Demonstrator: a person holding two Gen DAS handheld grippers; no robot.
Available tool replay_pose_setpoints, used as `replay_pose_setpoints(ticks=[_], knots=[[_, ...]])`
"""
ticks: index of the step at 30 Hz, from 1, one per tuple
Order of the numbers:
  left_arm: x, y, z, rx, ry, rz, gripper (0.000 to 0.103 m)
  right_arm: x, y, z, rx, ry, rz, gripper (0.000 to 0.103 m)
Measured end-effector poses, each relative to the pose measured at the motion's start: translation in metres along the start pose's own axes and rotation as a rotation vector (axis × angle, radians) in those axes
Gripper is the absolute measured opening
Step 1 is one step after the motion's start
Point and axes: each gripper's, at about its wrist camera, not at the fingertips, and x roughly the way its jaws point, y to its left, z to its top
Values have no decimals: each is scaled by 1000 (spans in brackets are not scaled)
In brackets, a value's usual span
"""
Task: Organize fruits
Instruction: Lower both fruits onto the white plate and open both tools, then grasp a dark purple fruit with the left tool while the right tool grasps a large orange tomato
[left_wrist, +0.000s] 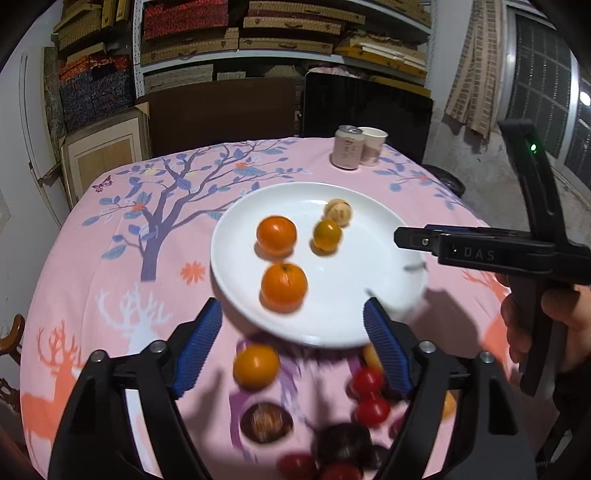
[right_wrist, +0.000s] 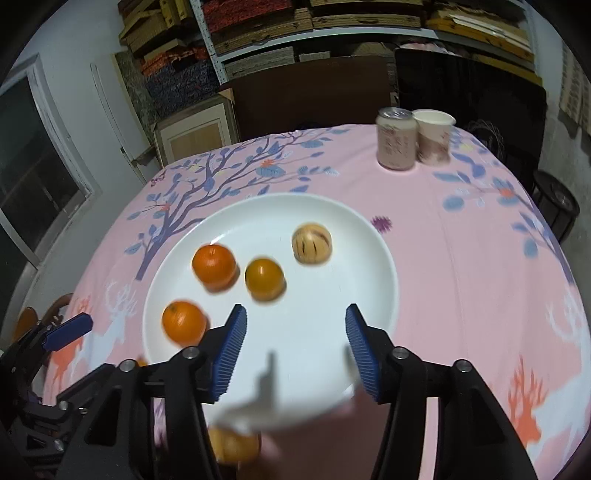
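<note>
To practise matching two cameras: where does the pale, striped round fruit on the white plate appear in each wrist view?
Left wrist view: pale striped round fruit lies at the far right part of the white plate, touching a small yellow-orange fruit.
Right wrist view: same fruit, upper right of the plate, apart from the others.
Shared landmark: pink drink can beside a paper cup.

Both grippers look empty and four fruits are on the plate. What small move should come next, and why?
Probably lower the open left gripper onto the yellow-orange fruit lying on the cloth just before the white plate. It sits nearly between the fingers, nothing is held, and several fruits remain off the plate.
</note>
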Motion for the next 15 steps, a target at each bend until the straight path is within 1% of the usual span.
replay_pose_setpoints(ticks=[2, 4, 7, 9, 11, 12, 13, 15], knots=[[-24, -8, -22, 25, -4, -20, 83, -19, -3, -28, 7, 7, 28, 58], [-43, -17, -46, 59, 6, -20, 83, -37, -4, -57, 5, 10, 62, 60], [-70, -24, -81, 92, 8, -21, 83, -61, 0, -102, -9, -11, 85, 66], [-86, -27, -103, 102, 10, -29, 83, -75, 2, -131, -14, -35, 98, 66], [-98, -30, -125, 109, 15, -37, 83, -85, 0, -153, 0, -68, 142, 69], [-102, -31, -136, 112, 22, -36, 83, -87, 0, -158, 4, -83, 161, 70], [-104, -32, -144, 113, 30, -29, 83, -88, -1, -165, 1, -105, 170, 70], [-103, -34, -161, 121, 46, -6, 83, -88, -1, -173, -16, -127, 152, 70]])
